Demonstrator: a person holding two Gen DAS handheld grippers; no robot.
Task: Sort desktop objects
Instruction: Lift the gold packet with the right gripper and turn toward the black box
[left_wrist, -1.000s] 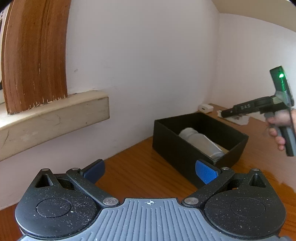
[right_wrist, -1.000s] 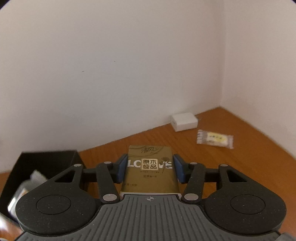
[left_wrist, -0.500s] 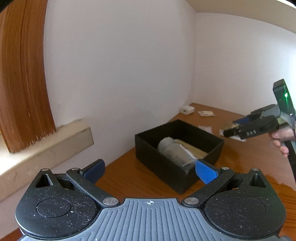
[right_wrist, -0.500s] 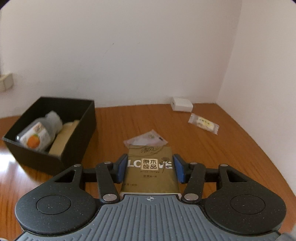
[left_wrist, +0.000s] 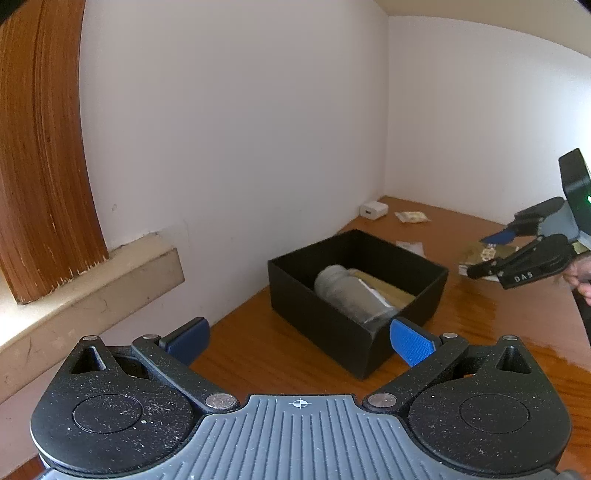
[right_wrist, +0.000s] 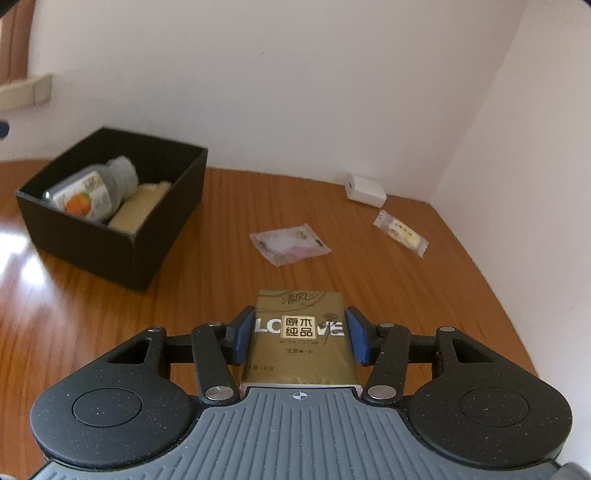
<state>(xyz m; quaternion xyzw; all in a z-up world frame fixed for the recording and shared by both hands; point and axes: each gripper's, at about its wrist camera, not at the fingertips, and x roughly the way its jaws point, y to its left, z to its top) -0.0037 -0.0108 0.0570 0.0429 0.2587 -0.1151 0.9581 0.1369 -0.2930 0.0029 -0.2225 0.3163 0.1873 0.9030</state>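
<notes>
- Already boxed: a bottle (right_wrist: 92, 192) and a tan pack are seen in the black box (right_wrist: 147, 254).
- Gold tissue pack (right_wrist: 299, 332) is clamped in the right claw (right_wrist: 300, 334), above the desk (right_wrist: 406, 295).
- Left claw (left_wrist: 299, 338) is held apart, empty.
- Left to sort: pink sachet (right_wrist: 290, 243), yellow sachet (right_wrist: 400, 232), white charger (right_wrist: 365, 190).

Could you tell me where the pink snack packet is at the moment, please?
In the right wrist view the pink snack packet lies flat on the wooden desk, between the black box on its left and the yellow-printed packet on its right.
</notes>
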